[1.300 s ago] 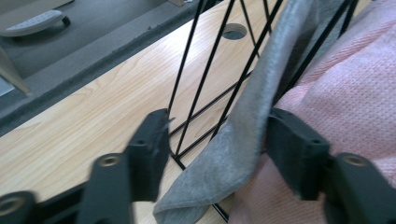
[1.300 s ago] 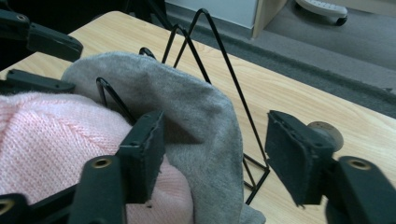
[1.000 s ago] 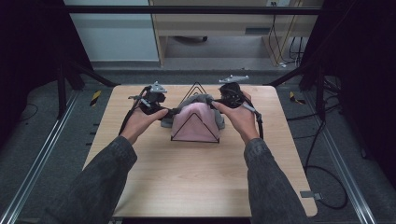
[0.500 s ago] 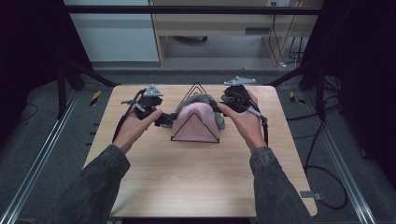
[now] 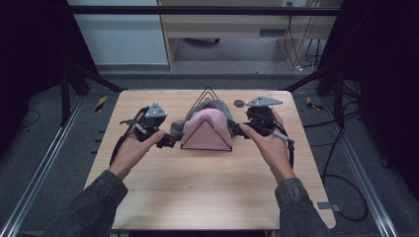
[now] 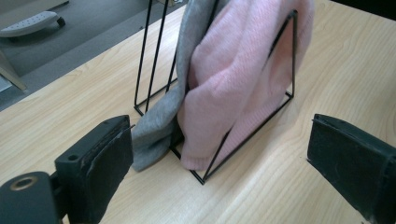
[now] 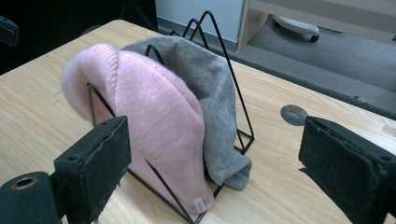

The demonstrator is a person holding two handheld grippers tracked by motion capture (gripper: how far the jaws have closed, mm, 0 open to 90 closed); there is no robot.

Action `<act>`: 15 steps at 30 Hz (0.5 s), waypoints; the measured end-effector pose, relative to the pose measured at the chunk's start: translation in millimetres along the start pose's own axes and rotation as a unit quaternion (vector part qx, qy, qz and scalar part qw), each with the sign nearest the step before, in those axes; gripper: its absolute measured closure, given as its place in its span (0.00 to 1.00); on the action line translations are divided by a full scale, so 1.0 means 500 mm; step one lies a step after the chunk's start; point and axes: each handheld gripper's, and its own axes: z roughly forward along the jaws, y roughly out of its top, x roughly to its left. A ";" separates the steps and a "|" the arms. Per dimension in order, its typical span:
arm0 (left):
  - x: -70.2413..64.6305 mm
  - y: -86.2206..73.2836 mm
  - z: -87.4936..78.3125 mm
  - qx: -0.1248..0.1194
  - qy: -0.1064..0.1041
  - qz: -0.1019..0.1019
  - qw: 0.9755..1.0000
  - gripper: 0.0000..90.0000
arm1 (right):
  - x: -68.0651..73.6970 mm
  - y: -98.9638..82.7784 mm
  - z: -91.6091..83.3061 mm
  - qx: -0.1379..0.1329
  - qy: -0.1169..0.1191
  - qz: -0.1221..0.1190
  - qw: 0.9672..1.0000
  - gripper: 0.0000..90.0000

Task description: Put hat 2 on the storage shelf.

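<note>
Both hand-held grippers, left (image 5: 169,140) and right (image 5: 236,130), had just been opening, nothing between them; I judged the pink hat (image 5: 206,129) could slip off the wire rack (image 5: 207,92).

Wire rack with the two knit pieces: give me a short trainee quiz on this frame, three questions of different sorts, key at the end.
1. True or false: the pink knit lies flat on the table, clear of the wire rack.
2. Which piece sits in the slot behind the pink one, farther from the person? A) a grey knit B) a blue towel C) a folded newspaper
3. Fill in: the jaws of the left gripper and the right gripper both stand ____, with nothing between them.

Key: 1 false, it is tucked upright in the rack's front slot; 2 A, the grey knit; 3 open, having just been opening at either end of the rack.
</note>
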 end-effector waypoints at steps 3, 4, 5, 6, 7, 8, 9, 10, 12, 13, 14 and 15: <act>-0.005 -0.013 -0.010 -0.003 0.002 -0.001 1.000 0.06 | 0.001 -0.004 -0.019 -0.006 0.002 0.002 1.000 0.10; -0.006 -0.020 -0.015 -0.007 0.004 -0.007 1.000 0.05 | 0.003 -0.011 -0.032 -0.008 0.002 -0.004 1.000 0.10; -0.006 -0.028 -0.020 -0.010 0.003 -0.011 1.000 0.05 | 0.003 -0.011 -0.032 -0.008 0.002 -0.004 1.000 0.10; -0.007 -0.036 -0.025 -0.010 0.003 -0.011 1.000 0.05 | 0.007 -0.023 -0.046 -0.007 0.002 -0.008 1.000 0.10; -0.007 -0.046 -0.029 -0.009 0.003 -0.010 1.000 0.05 | 0.007 -0.023 -0.046 -0.007 0.002 -0.008 1.000 0.10; -0.008 -0.055 -0.032 -0.004 0.004 -0.008 1.000 0.05 | 0.008 -0.032 -0.052 -0.005 0.001 -0.010 1.000 0.10; -0.008 -0.068 -0.036 0.003 0.004 -0.008 1.000 0.05 | 0.009 -0.040 -0.057 -0.003 0.000 -0.013 1.000 0.10; -0.009 -0.078 -0.039 0.007 0.004 -0.007 1.000 0.05 | 0.010 -0.052 -0.062 0.001 -0.001 -0.014 1.000 0.10; -0.011 -0.094 -0.044 0.012 0.003 -0.005 1.000 0.05 | 0.011 -0.072 -0.069 0.004 -0.001 -0.013 1.000 0.10; -0.013 -0.103 -0.047 0.016 0.003 0.001 1.000 0.06 | 0.010 -0.079 -0.071 0.006 0.000 -0.013 1.000 0.10; -0.015 -0.116 -0.050 0.023 0.001 0.006 1.000 0.06 | 0.010 -0.090 -0.074 0.010 -0.001 -0.015 1.000 0.10; -0.017 -0.125 -0.053 0.026 -0.001 0.010 1.000 0.06 | 0.010 -0.103 -0.079 0.013 -0.003 -0.015 1.000 0.10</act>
